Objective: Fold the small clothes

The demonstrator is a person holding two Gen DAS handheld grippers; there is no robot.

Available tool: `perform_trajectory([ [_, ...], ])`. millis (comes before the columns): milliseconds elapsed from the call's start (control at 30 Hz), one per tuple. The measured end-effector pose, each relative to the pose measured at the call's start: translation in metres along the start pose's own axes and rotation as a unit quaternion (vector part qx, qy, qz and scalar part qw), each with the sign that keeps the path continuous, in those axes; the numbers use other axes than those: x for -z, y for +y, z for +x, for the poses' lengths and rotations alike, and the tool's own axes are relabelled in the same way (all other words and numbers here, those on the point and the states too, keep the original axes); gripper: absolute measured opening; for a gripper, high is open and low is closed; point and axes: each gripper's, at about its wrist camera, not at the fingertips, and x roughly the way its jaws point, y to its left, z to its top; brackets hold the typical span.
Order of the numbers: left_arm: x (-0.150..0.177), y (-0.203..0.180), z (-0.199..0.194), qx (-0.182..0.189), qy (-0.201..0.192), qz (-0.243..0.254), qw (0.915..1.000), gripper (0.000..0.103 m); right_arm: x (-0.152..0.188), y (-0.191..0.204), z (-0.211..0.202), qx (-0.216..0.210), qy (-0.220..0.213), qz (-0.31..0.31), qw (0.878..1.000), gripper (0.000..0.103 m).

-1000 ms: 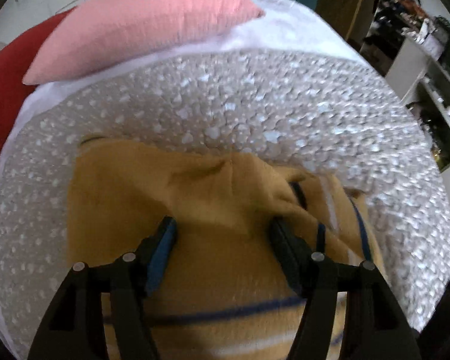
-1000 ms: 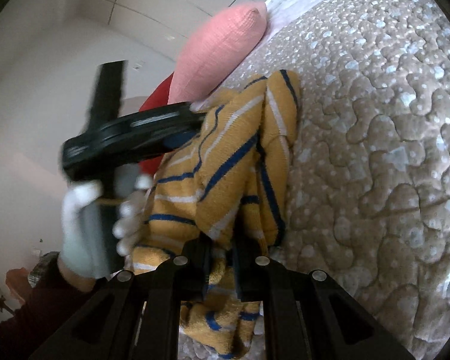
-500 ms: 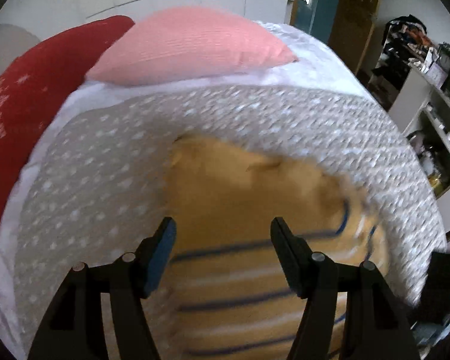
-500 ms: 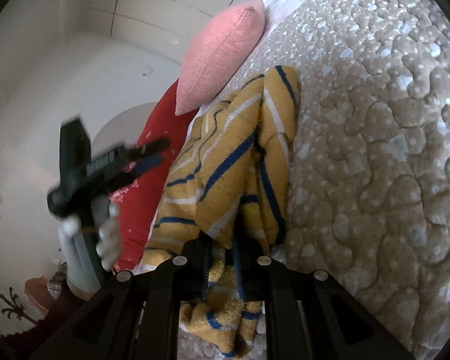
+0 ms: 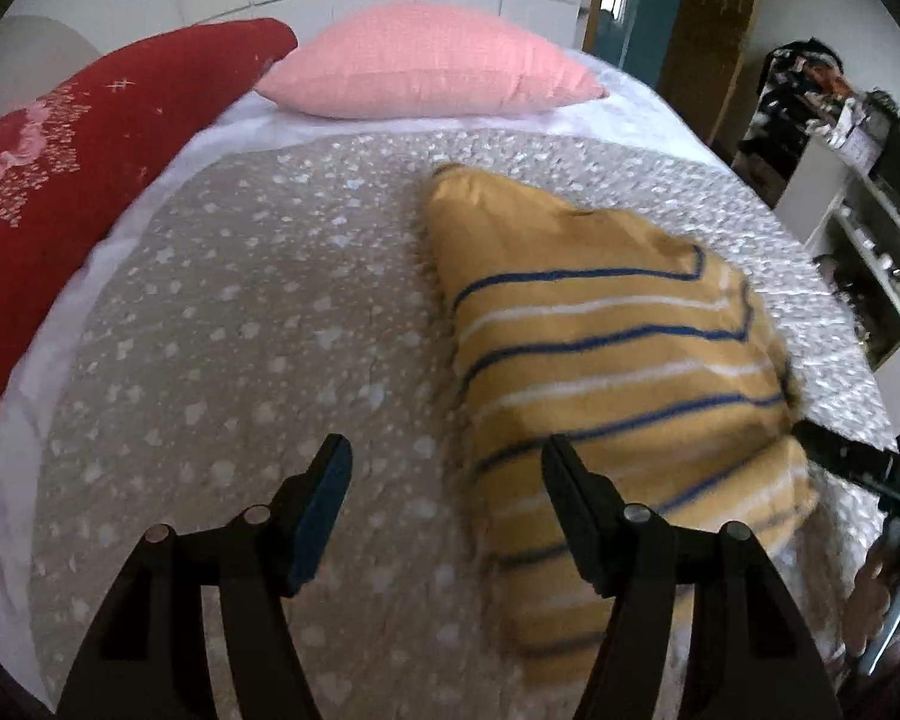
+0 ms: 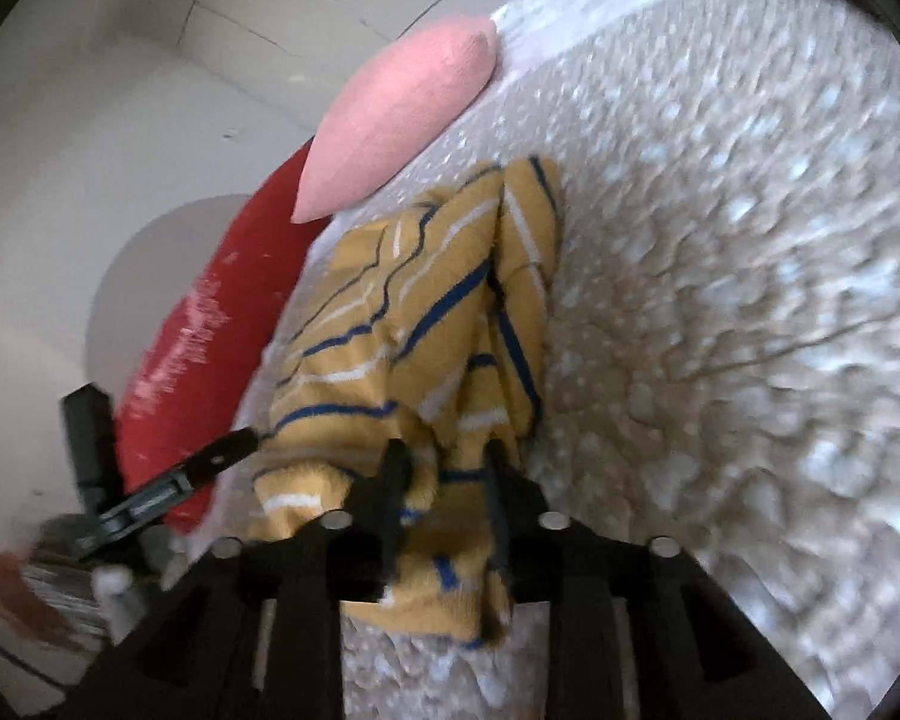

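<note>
R gripper [image 6: 441, 468] jaws are opening off the striped yellow garment [image 5: 618, 372], folded w/ cloth between them on the quilt [image 5: 258, 324]; L gripper [image 5: 444, 480], open & empty, has pulled away left. Fold looks done.

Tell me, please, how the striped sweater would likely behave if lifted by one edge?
The sweater would probably droop; it already lies in soft folds on the quilt. Its fuzzy knit should grip rather than slip. It looks light and unlikely to roll.
</note>
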Motion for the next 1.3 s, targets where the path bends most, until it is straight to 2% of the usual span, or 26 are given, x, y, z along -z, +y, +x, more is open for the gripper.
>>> perform_trajectory([
  [67, 0.010, -0.001, -0.012, 0.010, -0.008, -0.001, 0.9999, 0.065, 0.003, 0.016, -0.011, 0.038, -0.014, -0.021, 0.999, 0.047],
  [100, 0.015, -0.004, -0.015, 0.017, -0.008, 0.001, 0.9998, 0.065, 0.004, 0.023, -0.015, 0.050, -0.019, -0.032, 0.998, 0.049],
  [233, 0.037, -0.026, 0.003, 0.006, 0.021, 0.026, 0.9994, 0.065, 0.014, 0.054, -0.012, 0.068, -0.019, -0.074, 0.995, 0.049],
  [300, 0.048, -0.034, 0.014, -0.010, 0.034, 0.039, 0.9986, 0.065, 0.021, 0.064, 0.002, 0.102, -0.001, -0.095, 0.990, 0.049],
  [367, 0.056, -0.035, 0.013, -0.014, 0.022, 0.041, 0.9988, 0.065, 0.028, 0.063, 0.018, 0.144, 0.021, -0.110, 0.983, 0.049],
  [433, 0.056, -0.031, 0.009, -0.003, 0.024, 0.033, 0.9992, 0.065, 0.032, 0.062, 0.024, 0.165, 0.029, -0.125, 0.978, 0.049],
  [467, 0.056, -0.027, 0.006, 0.007, 0.025, 0.026, 0.9993, 0.065, 0.032, 0.062, 0.020, 0.177, 0.029, -0.131, 0.975, 0.055],
  [567, 0.059, -0.021, 0.002, 0.021, 0.027, 0.016, 0.9993, 0.065, 0.026, 0.060, 0.000, 0.222, 0.015, -0.139, 0.965, 0.056],
  [733, 0.066, -0.028, -0.011, 0.010, -0.005, 0.035, 0.9993, 0.065, -0.008, 0.072, -0.021, 0.185, -0.041, -0.107, 0.976, 0.056],
  [800, 0.070, -0.034, -0.011, -0.005, -0.012, 0.045, 0.9989, 0.065, -0.023, 0.084, -0.011, 0.172, -0.046, -0.118, 0.977, 0.051],
  [867, 0.072, -0.036, -0.009, -0.013, -0.014, 0.048, 0.9987, 0.065, -0.038, 0.091, 0.012, 0.161, -0.030, -0.134, 0.977, 0.050],
  [933, 0.072, -0.035, -0.009, -0.010, -0.011, 0.039, 0.9991, 0.065, -0.047, 0.091, 0.040, 0.181, -0.005, -0.141, 0.973, 0.050],
  [1000, 0.071, -0.032, -0.009, -0.005, -0.008, 0.031, 0.9995, 0.065, -0.056, 0.073, 0.078, 0.242, 0.043, -0.143, 0.959, 0.050],
  [1033, 0.070, -0.031, -0.008, -0.004, -0.007, 0.028, 0.9996, 0.065, -0.059, 0.065, 0.087, 0.249, 0.059, -0.136, 0.957, 0.057],
  [1067, 0.070, -0.031, -0.009, -0.005, -0.007, 0.027, 0.9996, 0.065, -0.063, 0.055, 0.090, 0.244, 0.057, -0.115, 0.961, 0.068],
  [1167, 0.071, -0.033, -0.009, -0.011, -0.010, 0.033, 0.9993, 0.065, -0.071, 0.049, 0.075, 0.225, 0.043, -0.071, 0.971, 0.070],
  [1300, 0.073, -0.037, -0.009, -0.024, -0.017, 0.045, 0.9985, 0.065, -0.079, 0.086, 0.055, 0.259, -0.011, -0.125, 0.958, 0.070],
])
